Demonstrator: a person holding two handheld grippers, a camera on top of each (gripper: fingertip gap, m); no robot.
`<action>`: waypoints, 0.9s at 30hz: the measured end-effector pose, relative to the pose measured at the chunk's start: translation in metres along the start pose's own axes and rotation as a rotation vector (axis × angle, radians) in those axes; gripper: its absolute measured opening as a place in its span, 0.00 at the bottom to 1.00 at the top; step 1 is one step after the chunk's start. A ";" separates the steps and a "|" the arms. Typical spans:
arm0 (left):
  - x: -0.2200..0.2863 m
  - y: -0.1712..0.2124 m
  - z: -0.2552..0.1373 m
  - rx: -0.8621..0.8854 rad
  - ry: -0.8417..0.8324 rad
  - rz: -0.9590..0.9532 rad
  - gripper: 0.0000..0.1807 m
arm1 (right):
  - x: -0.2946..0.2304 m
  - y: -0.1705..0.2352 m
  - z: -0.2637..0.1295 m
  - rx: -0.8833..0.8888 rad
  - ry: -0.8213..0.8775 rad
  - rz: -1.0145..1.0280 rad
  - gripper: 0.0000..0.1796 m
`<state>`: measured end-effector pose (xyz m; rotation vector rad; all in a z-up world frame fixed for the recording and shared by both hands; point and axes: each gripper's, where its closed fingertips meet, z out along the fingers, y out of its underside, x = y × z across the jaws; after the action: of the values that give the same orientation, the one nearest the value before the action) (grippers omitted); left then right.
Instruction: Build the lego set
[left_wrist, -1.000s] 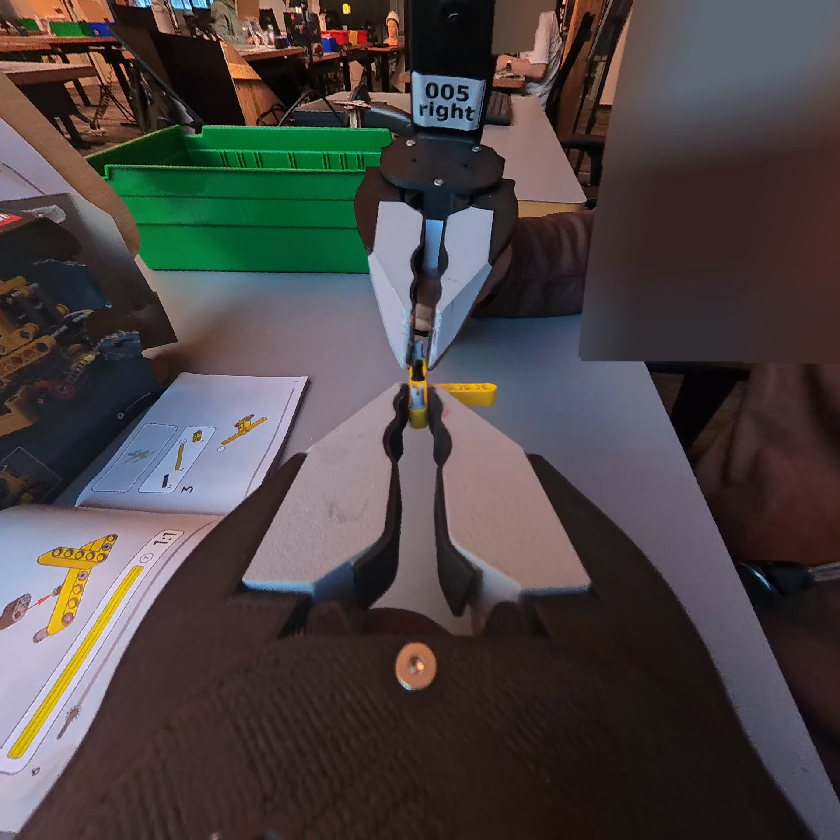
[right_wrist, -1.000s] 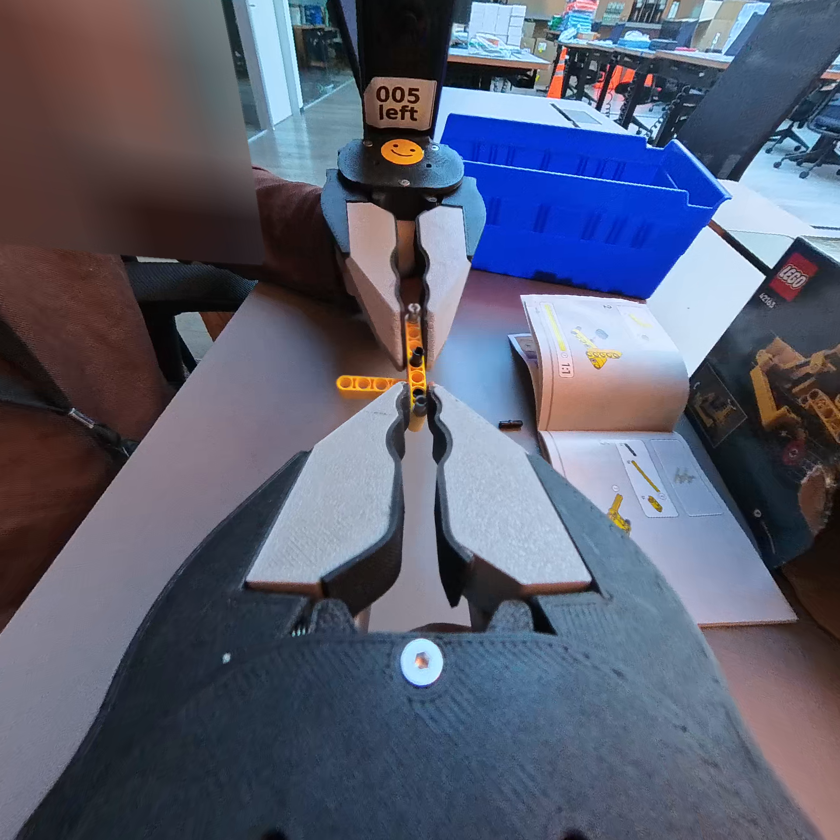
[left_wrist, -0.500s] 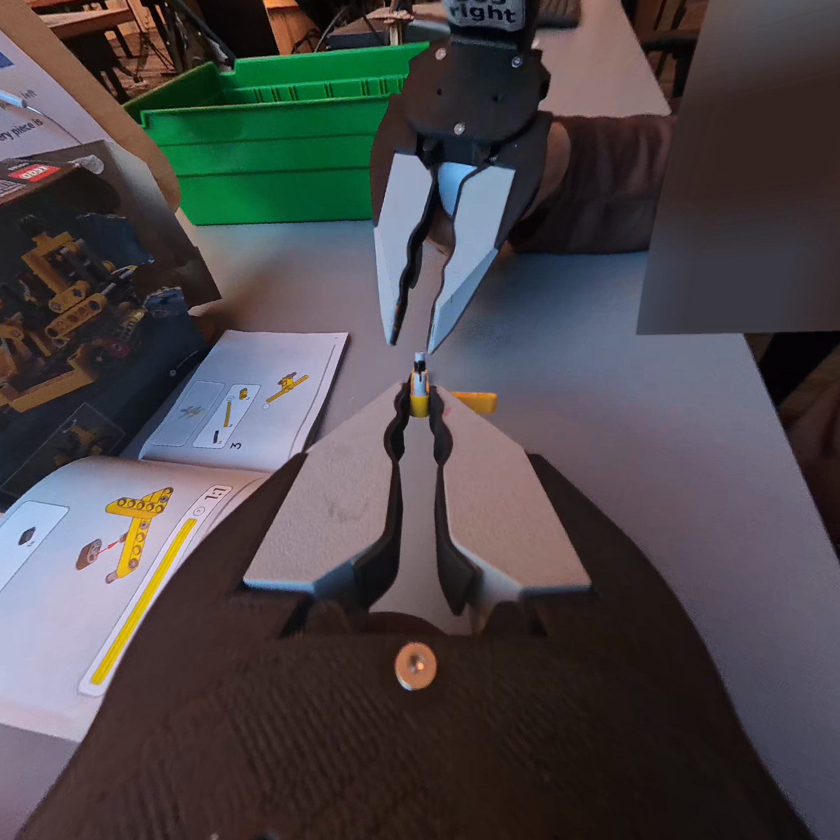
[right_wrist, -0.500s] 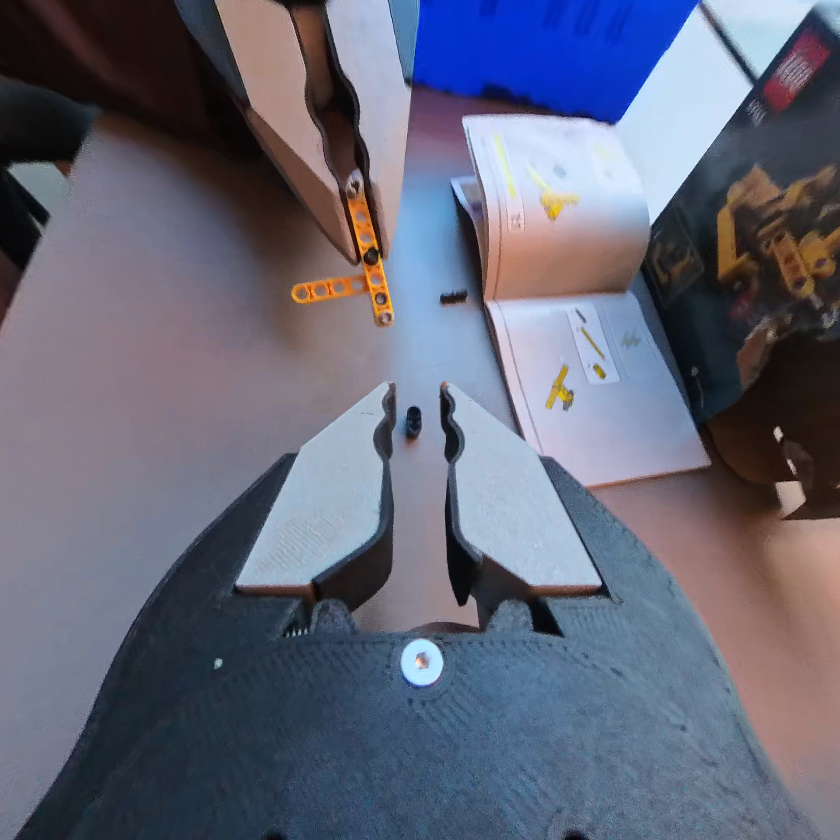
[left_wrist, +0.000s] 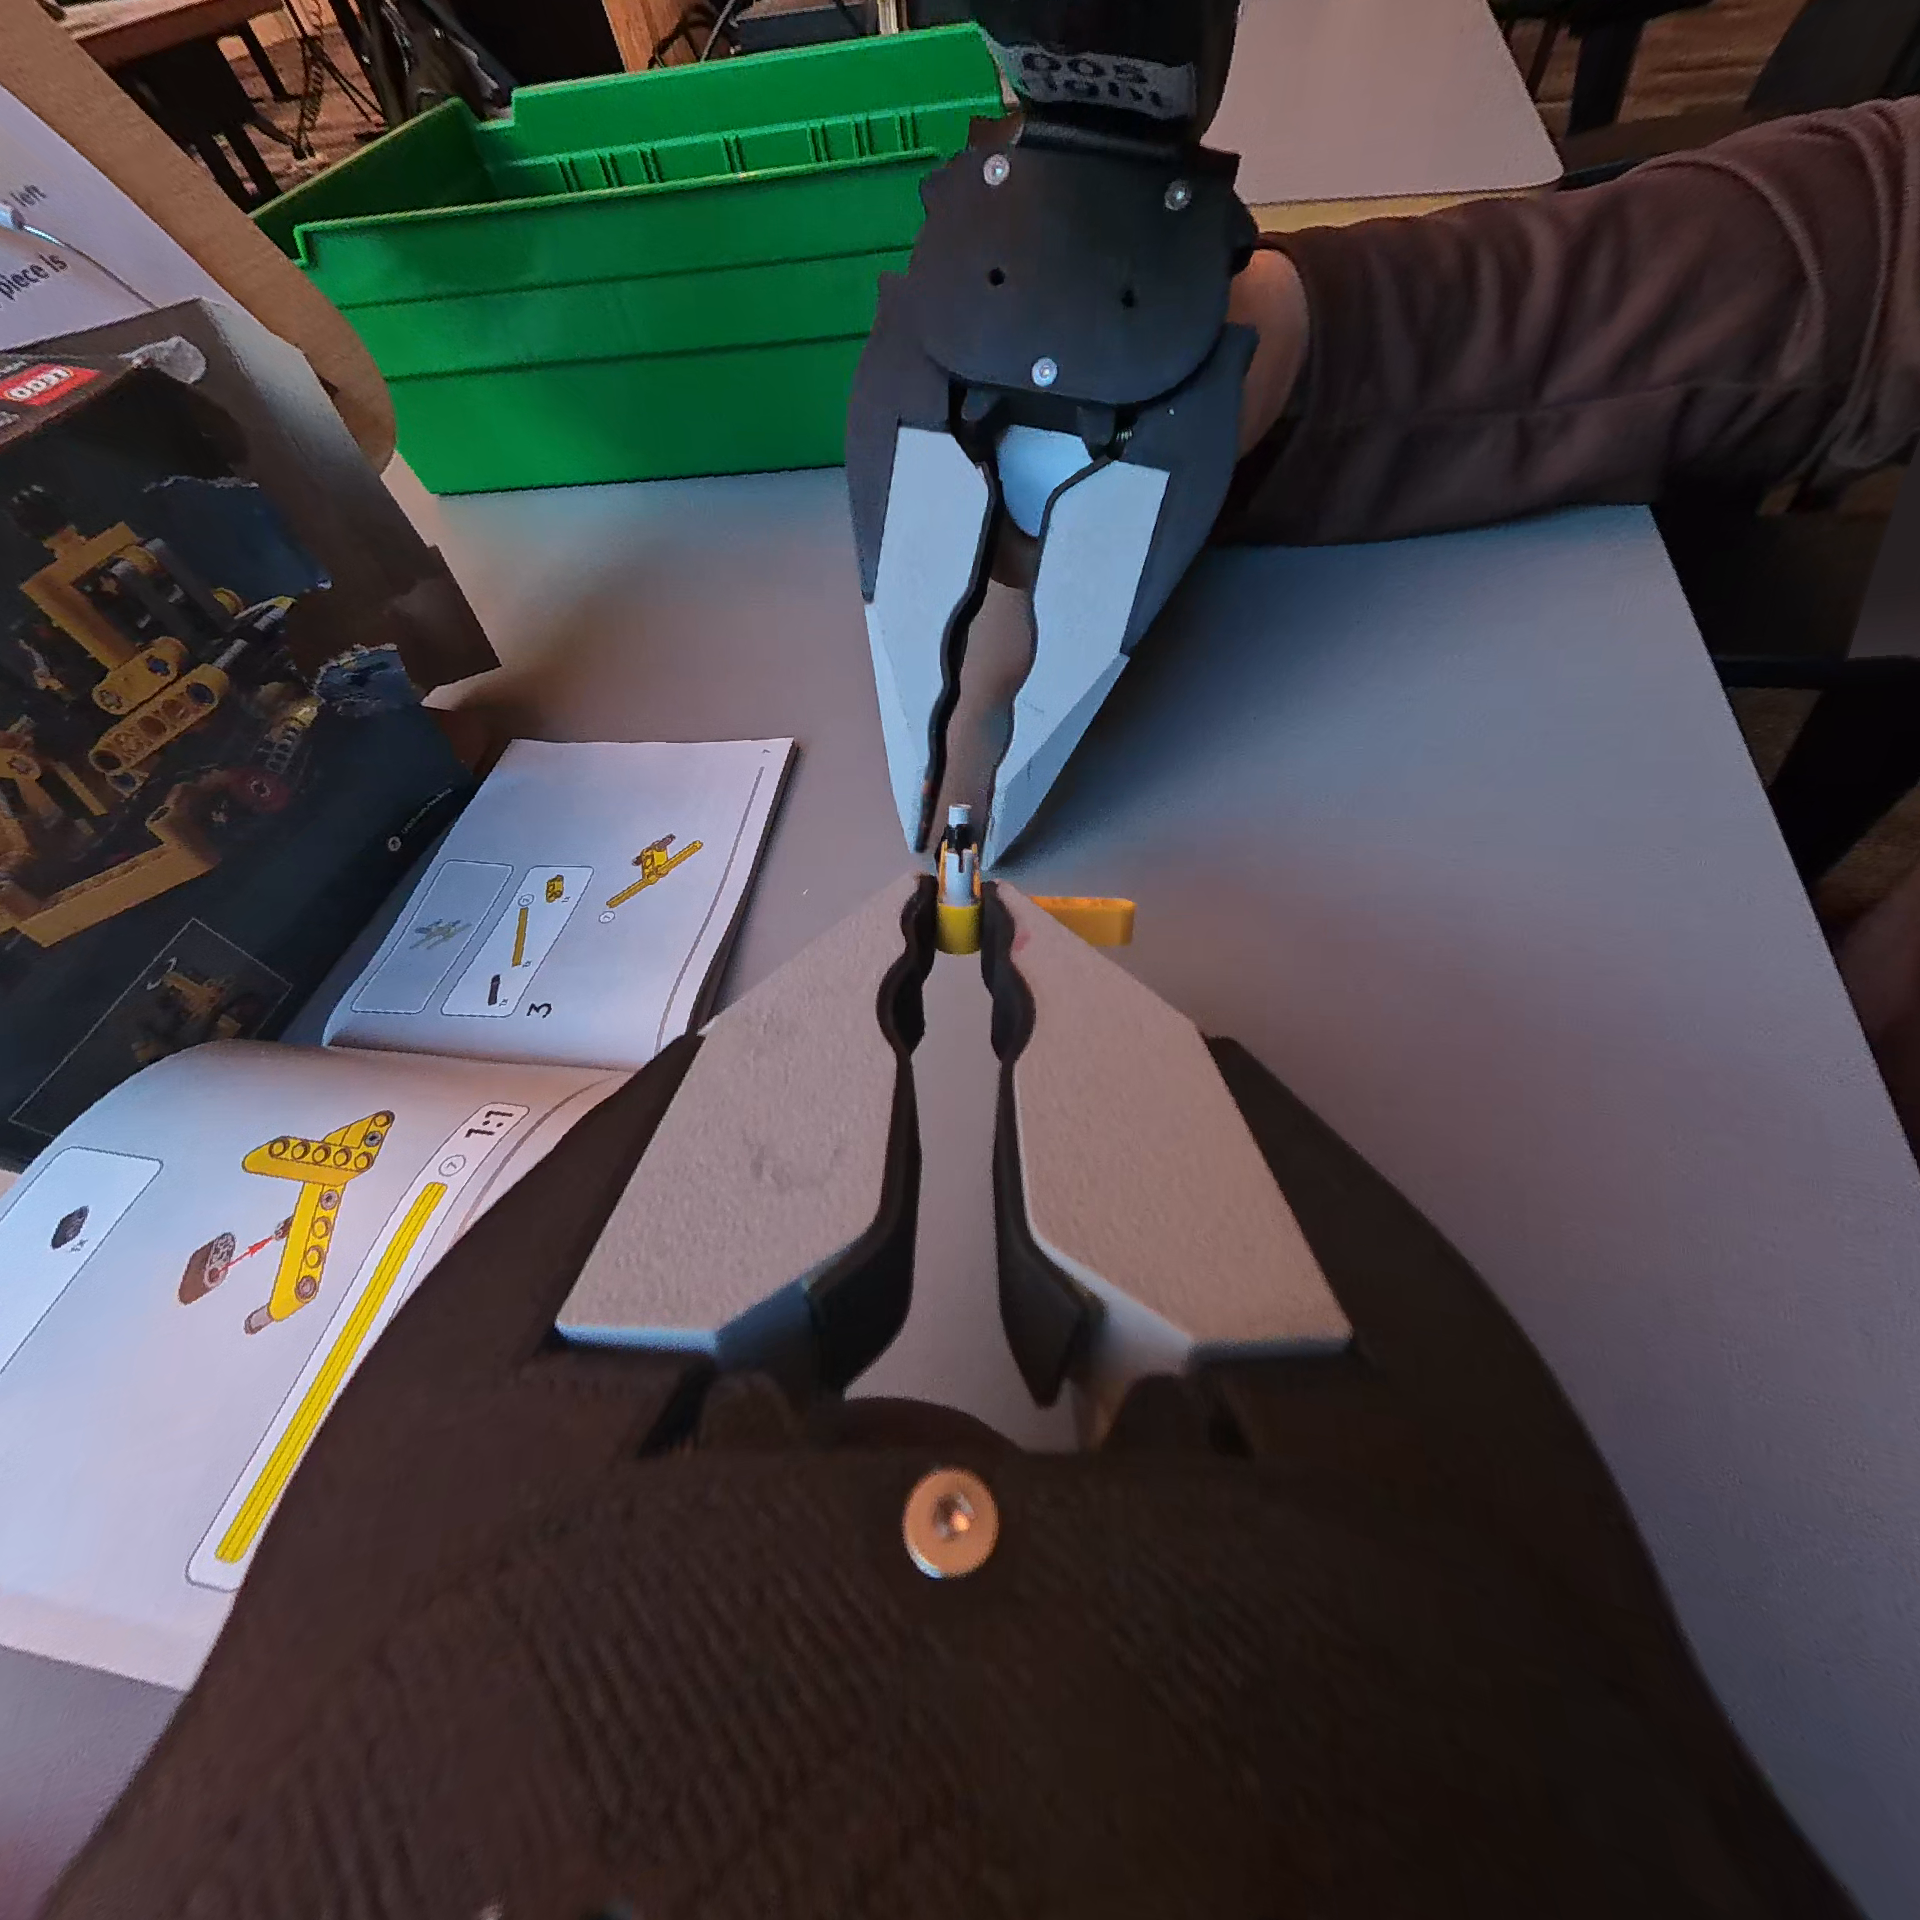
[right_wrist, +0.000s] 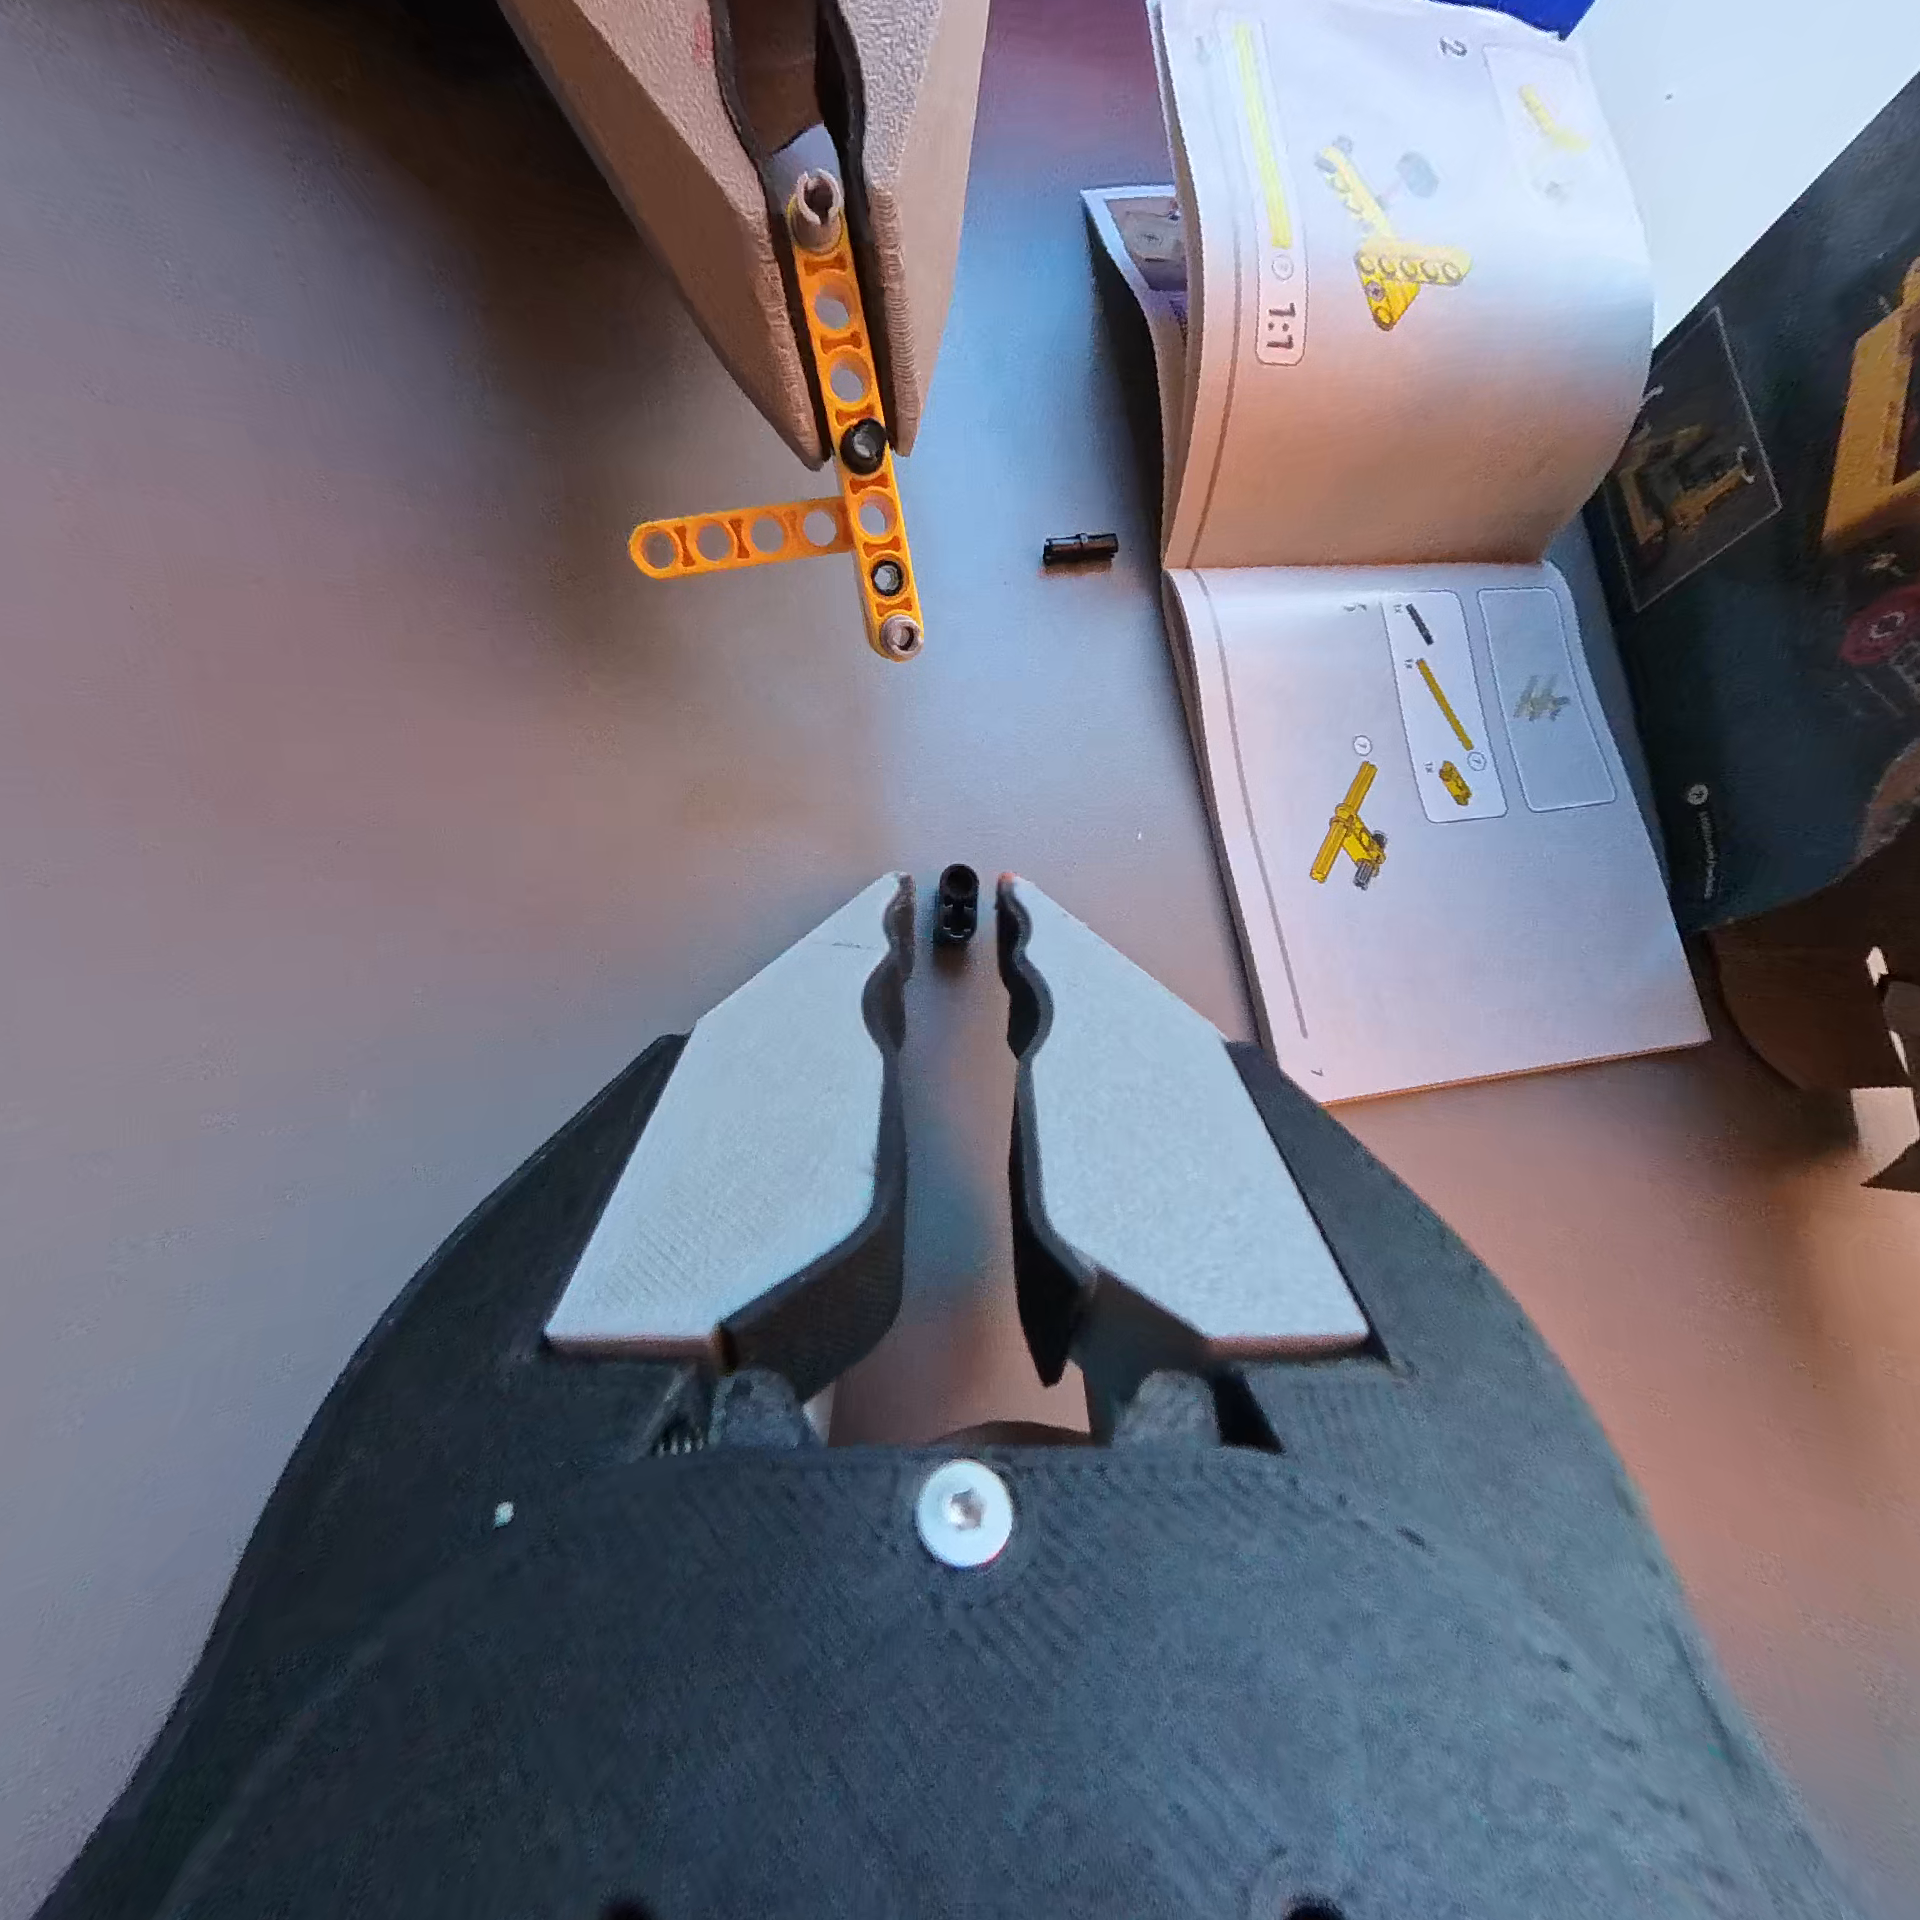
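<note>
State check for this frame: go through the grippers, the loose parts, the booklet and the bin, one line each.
Left gripper: shut on the yellow T-shaped beam.
Yellow T-shaped beam: held off the table, pins fitted.
Right gripper: open.
Short black connector piece: between the right fingertips, ungripped.
Black pin: lying loose on the table.
White instruction booklet: open.
Green plastic bin: upright, contents hidden.

We see a yellow beam (right_wrist: 852, 395) of smooth, glossy plastic, like the small black connector (right_wrist: 957, 905) below it. The left gripper (left_wrist: 957, 914) has matt grey fingers (left_wrist: 800, 1132) with a fine grain, a ridged black printed body and a shiny metal screw (left_wrist: 950, 1522). Right of the beam, the booklet (right_wrist: 1423, 790) is smooth paper; beyond it the box (right_wrist: 1787, 582) looks like satin card.
</note>
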<state>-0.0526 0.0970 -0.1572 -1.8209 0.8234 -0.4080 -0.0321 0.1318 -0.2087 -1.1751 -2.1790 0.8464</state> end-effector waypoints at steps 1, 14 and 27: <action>0.000 0.000 0.000 0.000 -0.001 -0.002 0.03 | 0.000 0.000 -0.001 0.002 0.002 0.001 0.06; 0.000 0.001 0.000 -0.008 0.002 -0.001 0.03 | 0.002 0.002 -0.001 -0.009 0.011 -0.001 0.03; 0.003 0.001 0.001 -0.007 0.026 -0.016 0.03 | -0.006 -0.070 -0.036 0.425 -0.095 0.132 0.02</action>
<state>-0.0502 0.0951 -0.1584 -1.8329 0.8288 -0.4402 -0.0421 0.1068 -0.1347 -1.0849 -1.8756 1.3666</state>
